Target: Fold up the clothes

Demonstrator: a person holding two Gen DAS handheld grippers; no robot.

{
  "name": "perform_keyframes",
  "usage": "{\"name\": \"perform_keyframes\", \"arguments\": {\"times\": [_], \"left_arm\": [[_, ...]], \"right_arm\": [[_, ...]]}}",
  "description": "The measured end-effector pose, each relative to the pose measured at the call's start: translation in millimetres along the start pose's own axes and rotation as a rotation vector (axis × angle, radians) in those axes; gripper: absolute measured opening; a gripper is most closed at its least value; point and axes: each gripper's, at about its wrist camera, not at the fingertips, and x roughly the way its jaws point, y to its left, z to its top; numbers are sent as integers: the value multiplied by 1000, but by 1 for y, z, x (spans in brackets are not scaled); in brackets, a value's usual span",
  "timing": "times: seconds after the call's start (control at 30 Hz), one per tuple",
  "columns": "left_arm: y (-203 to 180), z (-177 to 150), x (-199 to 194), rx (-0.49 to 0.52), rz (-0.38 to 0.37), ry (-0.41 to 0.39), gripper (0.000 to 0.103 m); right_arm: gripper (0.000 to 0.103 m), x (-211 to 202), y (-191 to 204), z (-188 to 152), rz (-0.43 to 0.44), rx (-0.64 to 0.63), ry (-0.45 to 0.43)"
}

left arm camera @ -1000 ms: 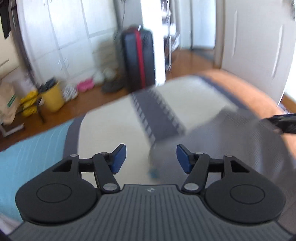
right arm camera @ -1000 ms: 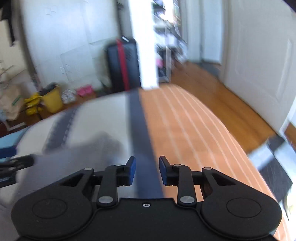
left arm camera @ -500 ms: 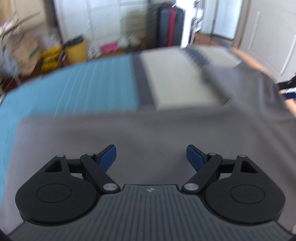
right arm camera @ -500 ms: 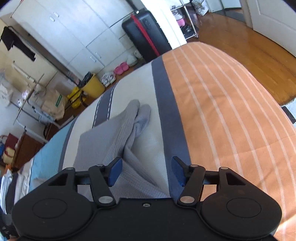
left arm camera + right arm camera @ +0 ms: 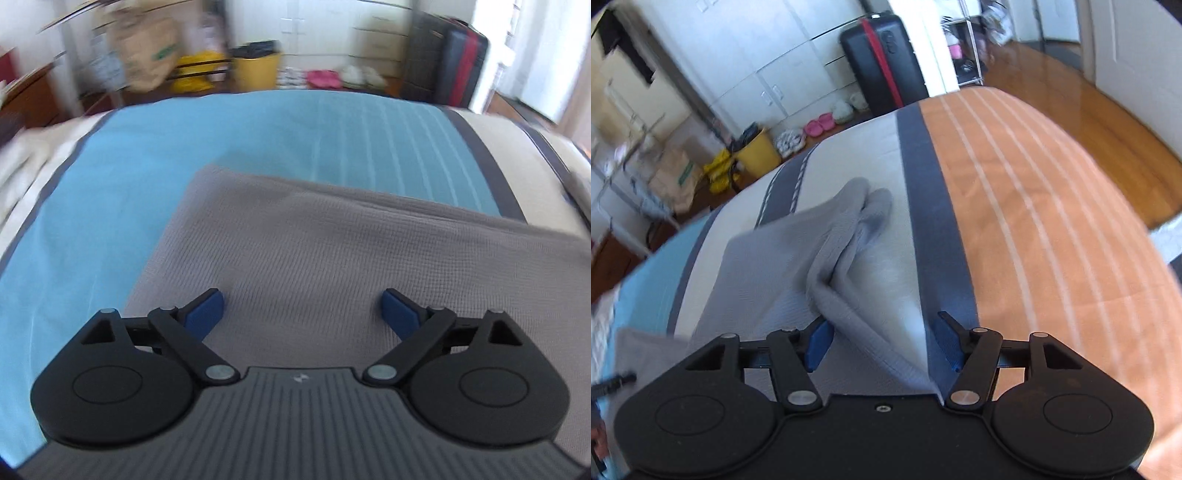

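Grey waffle-knit garment [image 5: 351, 251] lies spread over the striped bedspread [image 5: 184, 155], its body on the blue band and its bunched sleeves [image 5: 846, 229] reaching onto the cream band. We see the left gripper [image 5: 303, 314] just opened wide above the flat cloth, gripping nothing. The right gripper [image 5: 882, 343] has opened too, a fold between its pads, unpinched.

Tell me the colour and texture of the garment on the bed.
Plain grey garment with a fine waffle-knit texture; clearest in the left wrist view.
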Motion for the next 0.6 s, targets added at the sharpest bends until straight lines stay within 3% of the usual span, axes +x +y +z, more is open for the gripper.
{"name": "perform_keyframes", "arguments": {"times": [0.1, 0.2, 0.27, 0.37, 0.47, 0.5, 0.53, 0.57, 0.6], "left_arm": [[-3, 14, 3, 107, -32, -8, 86], [2, 19, 7, 122, 41, -48, 89], [13, 23, 13, 69, 90, -65, 89], [22, 28, 23, 52, 92, -76, 89], [21, 35, 27, 43, 175, -87, 88], [21, 38, 28, 32, 201, -86, 85], [21, 39, 26, 19, 215, -83, 83], [21, 38, 22, 6, 224, -79, 76], [20, 37, 16, 3, 235, -82, 71]], "right_arm": [[68, 6, -3, 14, 66, 47, -35], [68, 20, -4, 18, 178, 52, 18], [69, 27, 2, 21, 187, 15, 27], [71, 38, 11, 28, 182, -31, 24], [72, 54, 21, 42, 172, -76, 22], [63, 56, 24, 46, 156, -83, 15], [17, 52, 29, 45, 126, -98, -6], [10, 46, 35, 41, 91, -123, -37], [10, 40, 42, 38, 55, -148, -68]]}}
